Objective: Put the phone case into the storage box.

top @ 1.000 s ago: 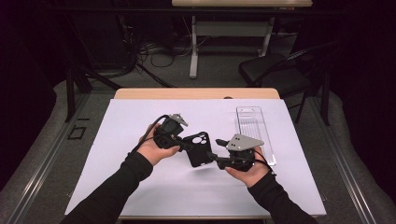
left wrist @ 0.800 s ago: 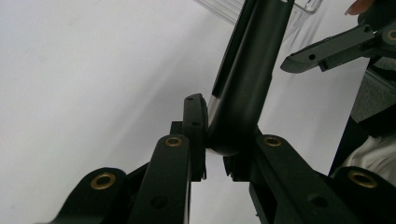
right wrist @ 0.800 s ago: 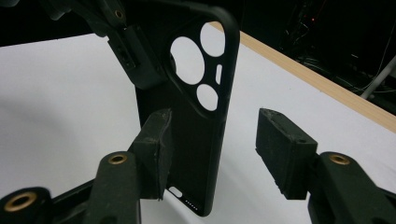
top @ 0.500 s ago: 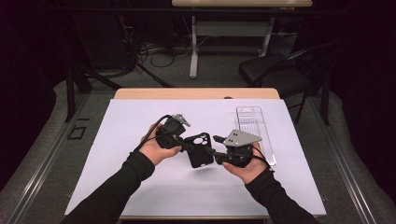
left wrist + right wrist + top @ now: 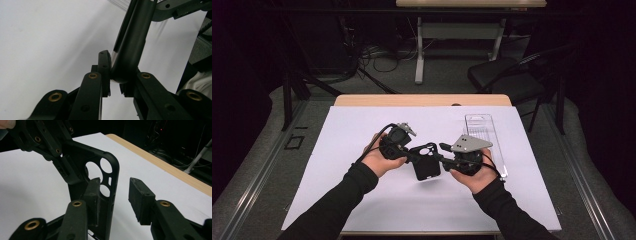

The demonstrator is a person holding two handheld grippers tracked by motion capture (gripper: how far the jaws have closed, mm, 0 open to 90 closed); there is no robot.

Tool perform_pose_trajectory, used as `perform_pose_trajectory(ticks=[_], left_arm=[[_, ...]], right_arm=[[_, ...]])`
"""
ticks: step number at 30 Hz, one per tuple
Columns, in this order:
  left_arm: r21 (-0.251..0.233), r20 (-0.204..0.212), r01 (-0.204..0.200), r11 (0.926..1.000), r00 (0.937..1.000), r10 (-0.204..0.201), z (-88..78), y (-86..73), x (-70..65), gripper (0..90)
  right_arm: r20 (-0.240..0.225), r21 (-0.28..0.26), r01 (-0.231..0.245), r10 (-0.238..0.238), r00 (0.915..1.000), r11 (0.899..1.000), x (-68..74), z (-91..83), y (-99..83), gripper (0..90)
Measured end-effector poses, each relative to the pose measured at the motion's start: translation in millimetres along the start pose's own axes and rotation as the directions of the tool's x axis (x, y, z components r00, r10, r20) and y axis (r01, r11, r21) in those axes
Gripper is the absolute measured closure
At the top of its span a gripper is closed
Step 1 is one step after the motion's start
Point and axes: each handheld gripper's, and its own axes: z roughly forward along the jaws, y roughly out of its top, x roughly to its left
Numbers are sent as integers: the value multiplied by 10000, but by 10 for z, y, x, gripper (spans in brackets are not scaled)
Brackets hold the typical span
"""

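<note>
A black phone case [image 5: 426, 164] with round camera cut-outs hangs above the white sheet between both hands. My left gripper [image 5: 412, 155] is shut on its left edge; in the left gripper view both pads pinch the case [image 5: 130, 45]. My right gripper [image 5: 443, 151] comes in from the right. Its jaws have just been closing around the case's [image 5: 82, 162] edge. In the right gripper view my right gripper [image 5: 115, 188] has one pad [image 5: 93, 192] beside the case wall and the other pad [image 5: 138, 197] clear of it. The left gripper [image 5: 66, 168] grips higher up.
A white sheet [image 5: 362, 200] covers most of the wooden table [image 5: 422, 100]. A clear plastic tray [image 5: 482, 131] lies at the right, just behind my right hand. Beyond the table stand a black chair [image 5: 507, 80] and cables on the floor.
The right gripper has edged in towards the case and its jaws have drawn closer together around the case's edge. The left gripper has kept its hold and place.
</note>
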Motion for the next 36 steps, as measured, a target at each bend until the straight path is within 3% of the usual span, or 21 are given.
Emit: perform_pose_trajectory(ticks=[8, 36], left_arm=[[35, -6, -69, 10000, 10000, 69, 17, 7, -21, 815], [100, -145, -675, 9977, 9976, 676, 16, 0, -87, 815]], right_arm=[[-4, 65, -135, 135, 9999, 9999, -3, -2, 17, 663], [-658, 410, -666, 692, 9954, 9969, -44, -28, 95, 771]])
